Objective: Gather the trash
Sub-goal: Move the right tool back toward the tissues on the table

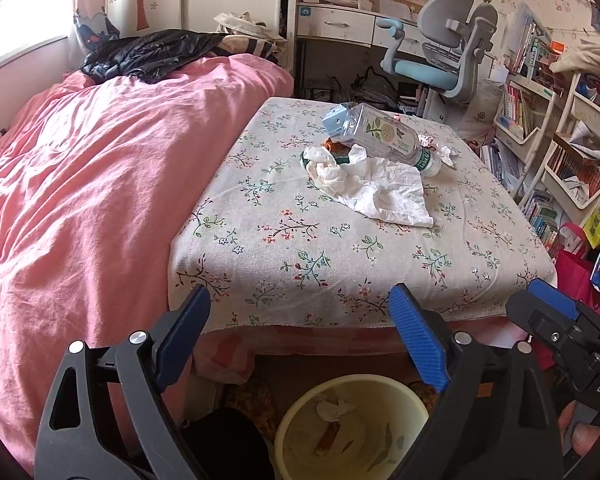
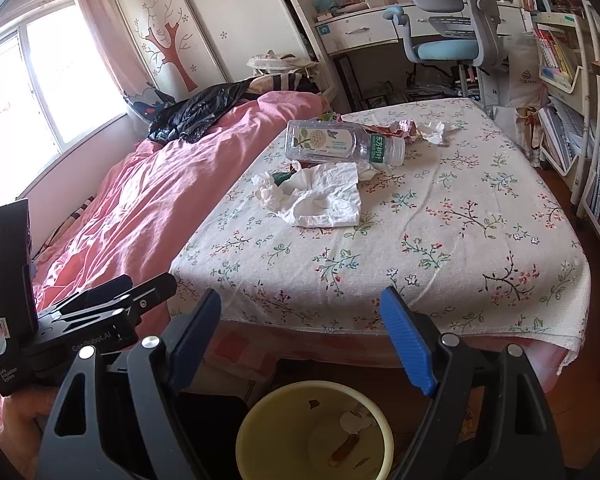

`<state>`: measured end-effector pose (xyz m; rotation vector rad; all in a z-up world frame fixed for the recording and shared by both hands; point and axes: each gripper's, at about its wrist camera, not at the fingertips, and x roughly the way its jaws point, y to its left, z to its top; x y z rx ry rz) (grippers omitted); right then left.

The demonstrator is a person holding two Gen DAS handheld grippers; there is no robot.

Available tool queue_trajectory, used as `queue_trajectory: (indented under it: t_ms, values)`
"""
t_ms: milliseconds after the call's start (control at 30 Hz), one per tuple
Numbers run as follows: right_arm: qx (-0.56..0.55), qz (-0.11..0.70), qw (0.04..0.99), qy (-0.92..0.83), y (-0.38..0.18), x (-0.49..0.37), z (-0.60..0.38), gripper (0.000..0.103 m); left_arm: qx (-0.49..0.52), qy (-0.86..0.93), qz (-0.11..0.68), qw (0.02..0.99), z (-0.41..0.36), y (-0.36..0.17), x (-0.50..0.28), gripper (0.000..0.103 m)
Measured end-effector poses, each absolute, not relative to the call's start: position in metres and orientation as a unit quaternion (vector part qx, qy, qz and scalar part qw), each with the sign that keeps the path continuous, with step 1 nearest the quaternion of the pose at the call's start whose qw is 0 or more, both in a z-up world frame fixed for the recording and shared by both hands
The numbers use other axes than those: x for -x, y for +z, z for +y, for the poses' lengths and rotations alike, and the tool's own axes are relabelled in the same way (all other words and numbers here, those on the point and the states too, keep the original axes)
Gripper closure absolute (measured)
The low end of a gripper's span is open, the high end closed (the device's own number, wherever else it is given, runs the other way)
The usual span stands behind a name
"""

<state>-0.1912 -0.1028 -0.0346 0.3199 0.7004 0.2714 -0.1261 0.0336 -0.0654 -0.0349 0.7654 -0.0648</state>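
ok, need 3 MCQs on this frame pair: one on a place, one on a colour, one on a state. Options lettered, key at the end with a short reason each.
1. Where does the yellow bin stand?
A. On the flowered cloth
B. On the floor below the near edge of the flowered cloth
C. On the pink blanket

2. What colour is the seat of the desk chair?
A. Light blue
B. Red
C. Black

3. How is the clear plastic bottle placed?
A. Standing upright
B. Lying on its side on the flowered cloth
C. Held in the left tongs

Key:
1 B: both wrist views show the bin low down, in front of and under the cloth's edge.
2 A: the cushion is light blue against a grey frame.
3 B: it lies flat beside the white tissue; the left tongs and right tongs are open and empty.
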Motion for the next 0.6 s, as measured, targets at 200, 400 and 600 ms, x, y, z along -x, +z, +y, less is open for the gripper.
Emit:
queue_trajectory:
  t_ms: [200, 400, 600]
  values:
    - [-0.157, 0.335, 0.919, 0.138, -0.028, 0.189, -0.103, 0.024, 0.015, -0.031, 0.367, 0.929, 0.032, -0.061, 0.122, 0.015]
    - [-0.141, 0.343, 0.917, 0.144, -0.024, 0.181, -0.1, 0.023, 0.027, -0.032, 0.364, 0.93, 0.04, -0.052, 0.11, 0.015]
    - [-0.12, 0.351, 0.916, 0.151, -0.018, 0.169, -0.097, 0.023, 0.032, -0.021, 0.361, 0.932, 0.056, -0.042, 0.092, 0.015]
